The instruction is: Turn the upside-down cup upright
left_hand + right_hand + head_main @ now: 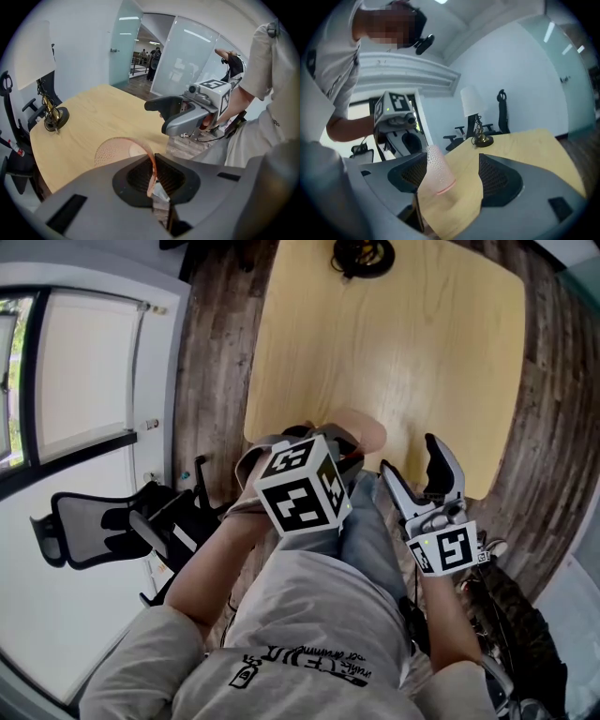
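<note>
A translucent pink cup (367, 431) with a dotted wall hangs at the near edge of the wooden table (403, 343), tilted. My left gripper (345, 454) is shut on its rim. In the left gripper view the thin rim runs down between the closed jaws (152, 176) and the cup (117, 149) lies over the tabletop. My right gripper (414, 465) stands open just to the right, apart from the cup. In the right gripper view the cup (437, 169) shows in the gap between the open jaws (453, 177), close to the left one, with the left gripper (396, 115) behind it.
A small dark-based ornament (362, 255) stands at the table's far edge, also seen in the left gripper view (54, 115). A black office chair (94, 526) stands on the floor at the left. My knees are under the table's near edge.
</note>
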A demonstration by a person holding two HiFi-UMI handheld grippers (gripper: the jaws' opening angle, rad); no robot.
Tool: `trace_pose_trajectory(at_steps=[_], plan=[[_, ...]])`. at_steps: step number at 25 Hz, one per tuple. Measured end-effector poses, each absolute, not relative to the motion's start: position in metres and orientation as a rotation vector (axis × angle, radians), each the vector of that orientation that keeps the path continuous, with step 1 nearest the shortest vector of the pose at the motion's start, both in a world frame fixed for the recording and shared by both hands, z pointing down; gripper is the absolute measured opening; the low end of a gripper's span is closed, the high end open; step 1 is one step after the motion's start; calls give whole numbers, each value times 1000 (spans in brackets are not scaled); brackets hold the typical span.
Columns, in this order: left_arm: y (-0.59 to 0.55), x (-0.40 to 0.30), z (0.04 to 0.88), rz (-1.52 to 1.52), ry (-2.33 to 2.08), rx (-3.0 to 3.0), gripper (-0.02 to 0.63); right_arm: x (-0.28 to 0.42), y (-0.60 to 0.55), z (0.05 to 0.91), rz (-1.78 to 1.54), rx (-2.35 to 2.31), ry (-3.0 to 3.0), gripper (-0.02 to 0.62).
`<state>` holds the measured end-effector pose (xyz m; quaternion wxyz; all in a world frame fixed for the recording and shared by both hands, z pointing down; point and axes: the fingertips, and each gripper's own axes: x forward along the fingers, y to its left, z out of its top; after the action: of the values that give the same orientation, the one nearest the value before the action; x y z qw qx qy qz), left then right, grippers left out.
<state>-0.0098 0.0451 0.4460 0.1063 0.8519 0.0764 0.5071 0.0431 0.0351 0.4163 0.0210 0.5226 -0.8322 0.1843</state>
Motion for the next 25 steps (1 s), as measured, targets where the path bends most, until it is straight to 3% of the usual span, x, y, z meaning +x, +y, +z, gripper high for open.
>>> trace_pose_trajectory(at_steps=[4,25], plan=[[41,-16,452,1630,214,2465,18,35,31,410,290,1655,-2449,325],[65,27,412,1680,355,2587,18,11,39,440,28,1419,-2247,325]])
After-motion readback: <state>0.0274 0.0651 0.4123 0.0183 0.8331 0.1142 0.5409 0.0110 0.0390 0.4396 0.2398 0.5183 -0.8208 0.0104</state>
